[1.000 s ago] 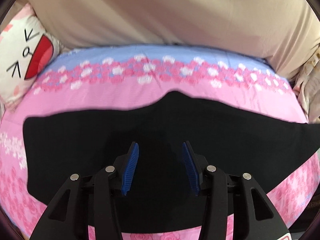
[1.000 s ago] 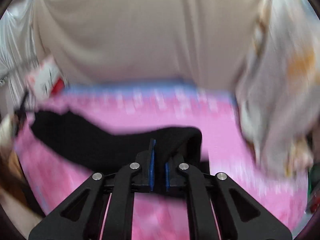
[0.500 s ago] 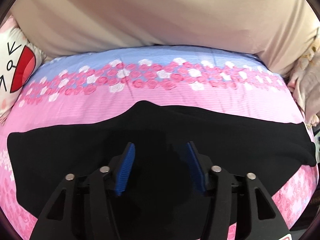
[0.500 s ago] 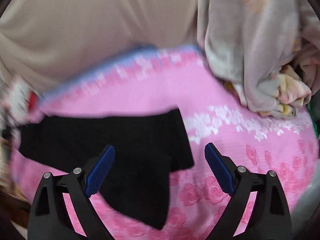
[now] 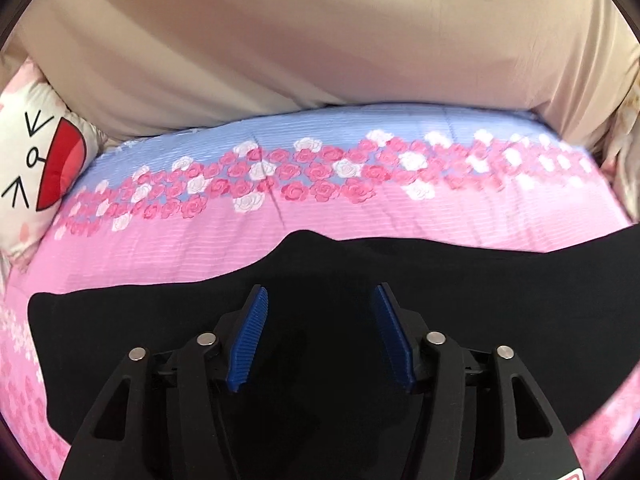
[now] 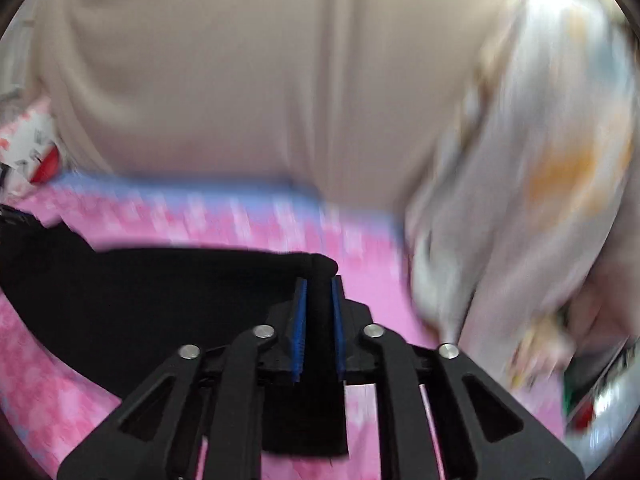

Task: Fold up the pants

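Black pants [image 5: 168, 320] lie spread across a pink rose-print bedsheet [image 5: 200, 240]. My left gripper [image 5: 320, 300] is open and hovers over the middle of the pants, with nothing between its blue pads. In the right wrist view my right gripper [image 6: 319, 282] is shut on the right end of the pants [image 6: 160, 292], and black cloth shows pinched between the blue pads and hangs below them. That view is blurred by motion.
A beige cloth backdrop [image 5: 320, 40] rises behind the bed. A white cartoon pillow [image 5: 36, 160] sits at the far left. A pale printed blanket [image 6: 540, 180] is heaped at the right edge of the bed.
My right gripper was wide open half a second ago above the pants' end; now it is shut on that end. The left gripper stays open over the middle.
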`<action>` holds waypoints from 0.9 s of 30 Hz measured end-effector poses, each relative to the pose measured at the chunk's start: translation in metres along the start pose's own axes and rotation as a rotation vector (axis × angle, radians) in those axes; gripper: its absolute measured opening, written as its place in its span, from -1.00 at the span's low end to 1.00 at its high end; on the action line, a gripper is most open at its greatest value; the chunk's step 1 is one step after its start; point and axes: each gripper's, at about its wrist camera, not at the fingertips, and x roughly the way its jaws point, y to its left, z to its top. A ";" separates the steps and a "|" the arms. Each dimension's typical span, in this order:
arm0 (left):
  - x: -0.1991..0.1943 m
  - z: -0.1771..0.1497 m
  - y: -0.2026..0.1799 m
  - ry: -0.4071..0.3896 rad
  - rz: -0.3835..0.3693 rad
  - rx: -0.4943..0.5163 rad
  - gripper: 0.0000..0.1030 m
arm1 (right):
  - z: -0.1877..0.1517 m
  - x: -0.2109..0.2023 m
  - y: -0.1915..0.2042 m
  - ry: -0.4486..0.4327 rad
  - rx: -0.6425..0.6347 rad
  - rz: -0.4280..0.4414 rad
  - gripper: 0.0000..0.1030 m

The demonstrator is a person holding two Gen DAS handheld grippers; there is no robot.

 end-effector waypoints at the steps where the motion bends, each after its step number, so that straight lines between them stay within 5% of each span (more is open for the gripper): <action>1: 0.006 -0.001 0.000 0.015 0.014 0.002 0.07 | -0.022 0.025 -0.008 0.111 -0.008 -0.093 -0.50; 3: 0.012 -0.002 0.005 0.040 0.012 -0.008 0.07 | -0.049 0.034 -0.014 0.158 -0.001 -0.156 -0.49; 6: 0.017 0.007 0.010 0.034 0.045 0.002 0.12 | -0.048 0.014 -0.011 0.067 0.059 -0.112 -0.45; 10: 0.033 0.022 0.016 0.052 0.066 0.001 0.21 | -0.009 -0.006 0.025 -0.027 0.038 -0.013 0.37; 14: 0.038 0.030 0.030 0.048 0.082 -0.033 0.23 | 0.035 0.003 0.109 -0.067 -0.092 0.232 0.36; 16: 0.046 0.034 0.034 0.057 0.057 -0.038 0.39 | 0.052 0.021 0.157 -0.054 -0.185 0.342 0.34; 22: 0.082 0.043 0.031 0.093 0.105 0.010 0.55 | 0.074 0.073 0.285 0.017 -0.404 0.544 0.34; 27: 0.059 0.053 0.060 -0.007 0.112 -0.077 0.54 | 0.095 0.089 0.357 0.090 -0.431 0.739 0.34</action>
